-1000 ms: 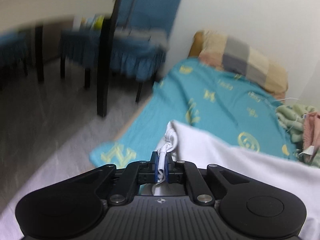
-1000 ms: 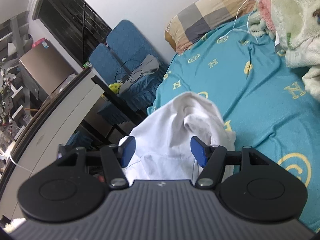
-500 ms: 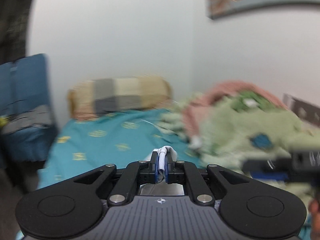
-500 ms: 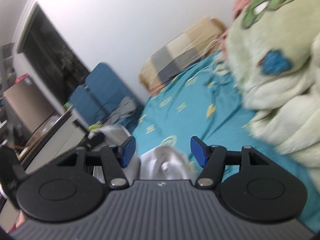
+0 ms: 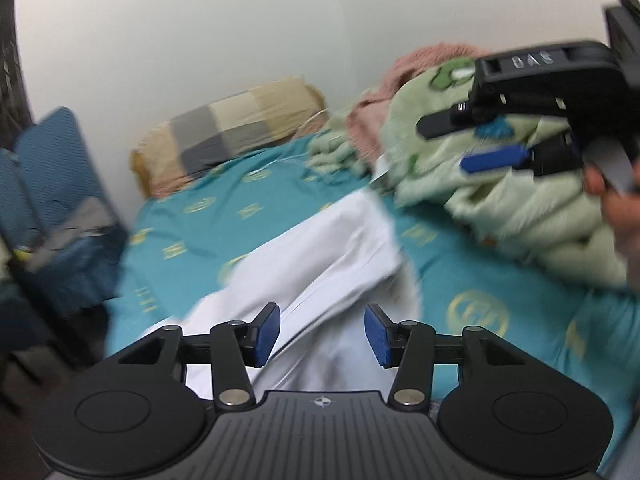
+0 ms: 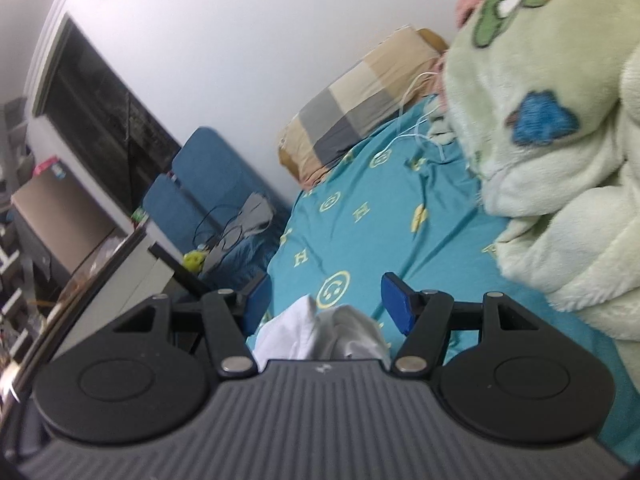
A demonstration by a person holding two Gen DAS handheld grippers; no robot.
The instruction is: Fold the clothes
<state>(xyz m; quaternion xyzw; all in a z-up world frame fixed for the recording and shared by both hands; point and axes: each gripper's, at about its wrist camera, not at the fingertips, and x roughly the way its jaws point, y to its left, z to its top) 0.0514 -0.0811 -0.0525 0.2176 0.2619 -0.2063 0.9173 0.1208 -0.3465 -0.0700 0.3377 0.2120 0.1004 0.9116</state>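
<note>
Left wrist: white garment (image 5: pixel 320 264) stretches diagonally up-right.

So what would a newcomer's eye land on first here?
The white garment sprawled across the teal bedsheet, right ahead of the left gripper, whose jaws are opening with nothing pinched. Then the pale green plush blanket heaped on the right, and the checked pillow against the wall.

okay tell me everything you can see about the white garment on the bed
The white garment is smooth thin cloth, loosely rumpled with long creases and a seam line. It lies stretched along the teal bedsheet, its far end near the green blanket. The left tongs are opening just above its near end, pads off the cloth.
</note>
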